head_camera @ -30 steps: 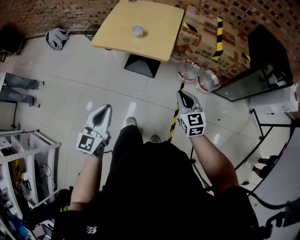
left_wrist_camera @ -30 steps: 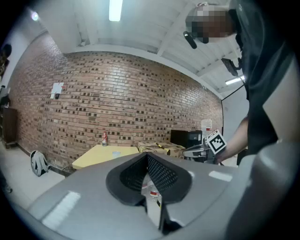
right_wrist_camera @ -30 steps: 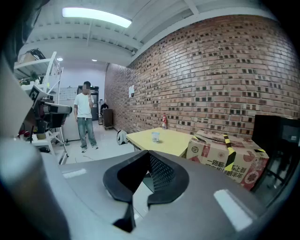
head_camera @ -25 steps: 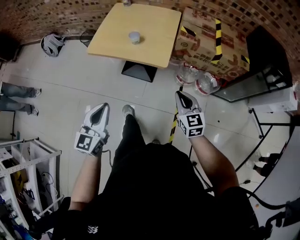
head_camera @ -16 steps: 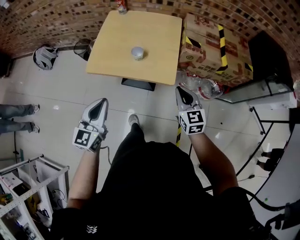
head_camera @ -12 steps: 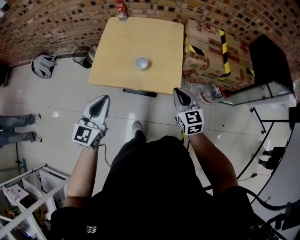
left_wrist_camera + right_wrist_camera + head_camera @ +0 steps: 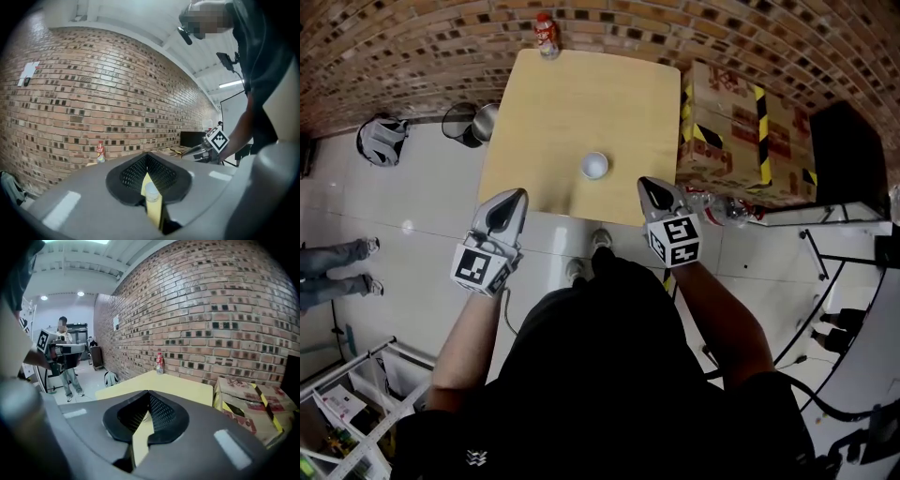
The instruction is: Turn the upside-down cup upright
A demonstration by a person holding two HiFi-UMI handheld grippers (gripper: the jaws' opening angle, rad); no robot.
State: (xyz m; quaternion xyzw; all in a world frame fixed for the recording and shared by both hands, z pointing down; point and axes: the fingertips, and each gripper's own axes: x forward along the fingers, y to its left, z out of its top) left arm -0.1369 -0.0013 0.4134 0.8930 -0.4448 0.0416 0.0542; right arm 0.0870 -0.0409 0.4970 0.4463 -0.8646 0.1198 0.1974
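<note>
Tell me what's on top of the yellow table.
A white cup sits toward the near side of the table, and a small red bottle stands at its far edge. Anything under the cup is covered.

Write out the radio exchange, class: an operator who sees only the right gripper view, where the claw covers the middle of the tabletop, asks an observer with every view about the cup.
Operator: Where is the cup? My own claw covers that part of the table.
Observer: The head view shows the cup standing on the table near its front edge. It is ahead of and between the left claw and the right claw, and neither touches it.
Operator: Is the left claw lined up with it?
Observer: Yes. The left gripper view has the cup centred just beyond its claw, which is shut and empty.
</note>
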